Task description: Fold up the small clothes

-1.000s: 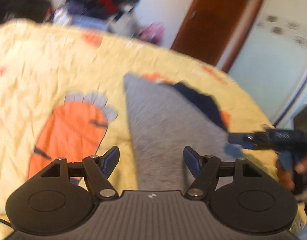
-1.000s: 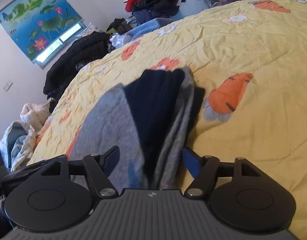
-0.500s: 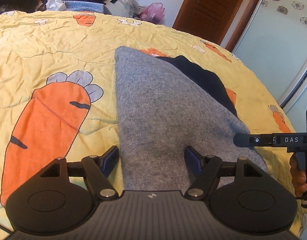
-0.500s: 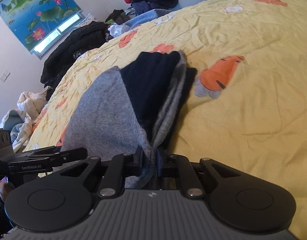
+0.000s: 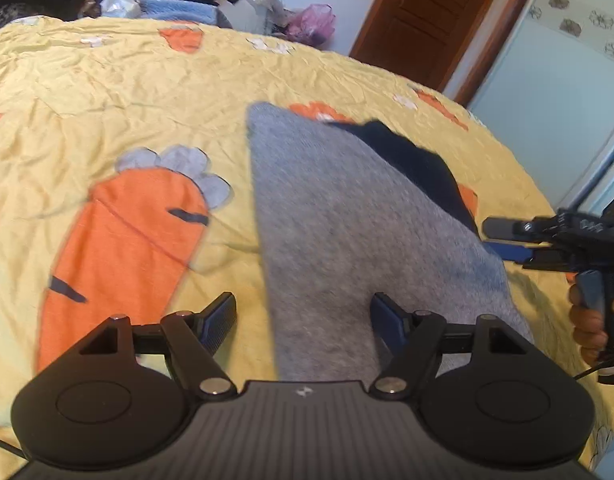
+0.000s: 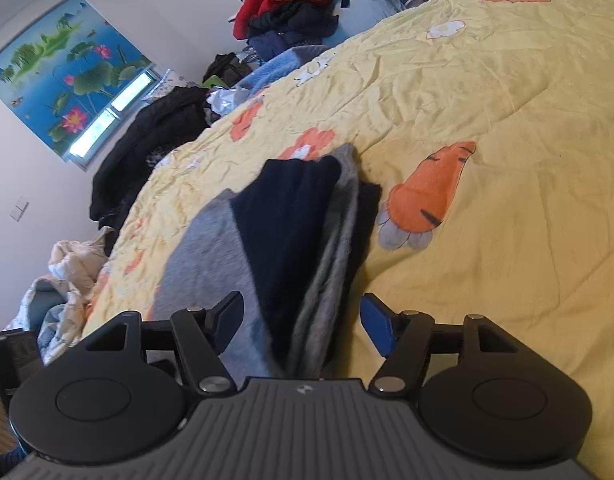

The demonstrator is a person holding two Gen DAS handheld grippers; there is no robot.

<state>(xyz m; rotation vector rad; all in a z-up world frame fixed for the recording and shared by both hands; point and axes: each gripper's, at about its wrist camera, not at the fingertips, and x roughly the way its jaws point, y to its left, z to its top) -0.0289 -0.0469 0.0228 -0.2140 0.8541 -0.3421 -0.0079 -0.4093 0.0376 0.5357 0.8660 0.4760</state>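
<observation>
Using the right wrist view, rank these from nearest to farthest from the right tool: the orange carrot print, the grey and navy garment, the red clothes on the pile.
1. Grey and navy garment: lies on the yellow bedspread, its near end between the open jaws of the right tool.
2. Orange carrot print: right of the garment, mid-bed.
3. Red clothes: on the pile beyond the bed's far edge, top of view.

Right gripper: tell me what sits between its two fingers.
In the right wrist view, the folded grey and navy garment lies between the open fingers of the right gripper, which have just been opening; neither pad presses it.
</observation>
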